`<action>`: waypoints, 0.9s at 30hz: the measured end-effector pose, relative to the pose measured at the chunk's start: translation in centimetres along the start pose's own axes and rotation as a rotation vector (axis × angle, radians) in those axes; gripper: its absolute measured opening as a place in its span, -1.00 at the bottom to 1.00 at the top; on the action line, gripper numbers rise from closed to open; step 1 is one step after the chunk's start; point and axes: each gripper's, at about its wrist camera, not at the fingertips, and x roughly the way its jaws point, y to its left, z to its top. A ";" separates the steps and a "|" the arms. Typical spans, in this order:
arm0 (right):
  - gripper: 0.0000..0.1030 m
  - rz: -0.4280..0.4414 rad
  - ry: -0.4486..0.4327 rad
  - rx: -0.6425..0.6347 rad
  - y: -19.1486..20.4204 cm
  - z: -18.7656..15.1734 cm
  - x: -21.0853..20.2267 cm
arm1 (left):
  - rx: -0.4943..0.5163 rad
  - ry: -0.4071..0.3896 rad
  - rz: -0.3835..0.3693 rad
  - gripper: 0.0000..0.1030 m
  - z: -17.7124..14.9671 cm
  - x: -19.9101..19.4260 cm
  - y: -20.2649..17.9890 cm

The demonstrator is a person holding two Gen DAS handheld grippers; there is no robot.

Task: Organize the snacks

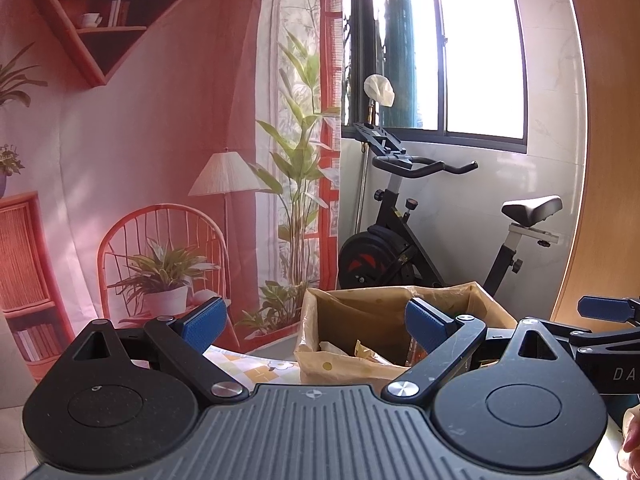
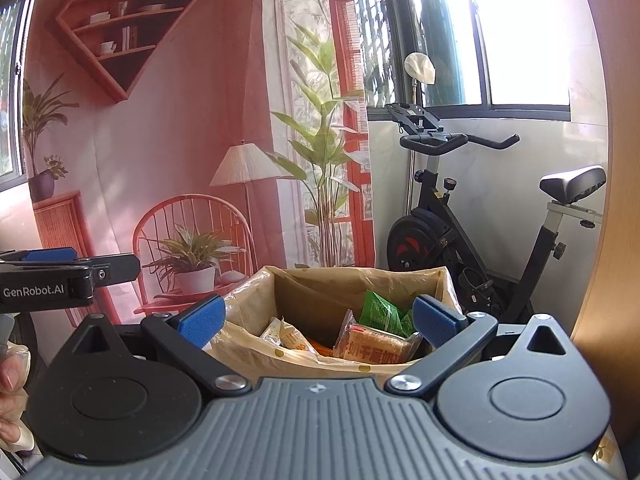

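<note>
From the left wrist view, the left gripper (image 1: pixel 316 326) hangs spread and empty, level, just before the lined box (image 1: pixel 492 312) on the table. From the right wrist view, the right gripper (image 2: pixel 318 320), also spread and empty, faces the box, where a biscuit packet (image 2: pixel 376 342) and green packet (image 2: pixel 378 308) lie: light, crinkly, probably slippery and crushable, best pinched by a sealed edge.

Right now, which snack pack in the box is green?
The upright pack at the back of the box, behind the orange biscuit pack.
</note>
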 end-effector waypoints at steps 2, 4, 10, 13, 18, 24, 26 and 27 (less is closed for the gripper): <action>0.98 -0.001 0.001 0.000 0.0 0.0 0.0 | -0.001 0.003 0.002 0.89 -0.1 -0.1 0.0; 0.98 -0.002 0.001 0.001 0.0 0.0 -0.1 | -0.004 0.006 0.003 0.89 -0.1 -0.1 0.0; 0.98 -0.003 0.000 0.002 -0.1 0.0 -0.2 | -0.005 0.012 0.000 0.89 -0.1 -0.1 0.1; 0.98 -0.002 0.000 0.002 -0.1 0.0 -0.2 | -0.007 0.016 -0.001 0.89 -0.2 -0.1 0.1; 0.98 -0.003 0.001 0.003 -0.1 0.0 -0.3 | -0.012 0.018 0.003 0.89 -0.2 -0.1 0.2; 0.98 -0.002 0.001 0.005 -0.1 -0.1 -0.5 | -0.020 0.019 0.007 0.89 -0.3 -0.3 0.3; 0.98 -0.003 0.001 0.004 -0.1 -0.1 -0.5 | -0.019 0.021 0.006 0.89 -0.3 -0.3 0.2; 0.98 -0.004 0.001 0.005 -0.1 -0.1 -0.4 | -0.019 0.021 0.006 0.89 -0.3 -0.3 0.2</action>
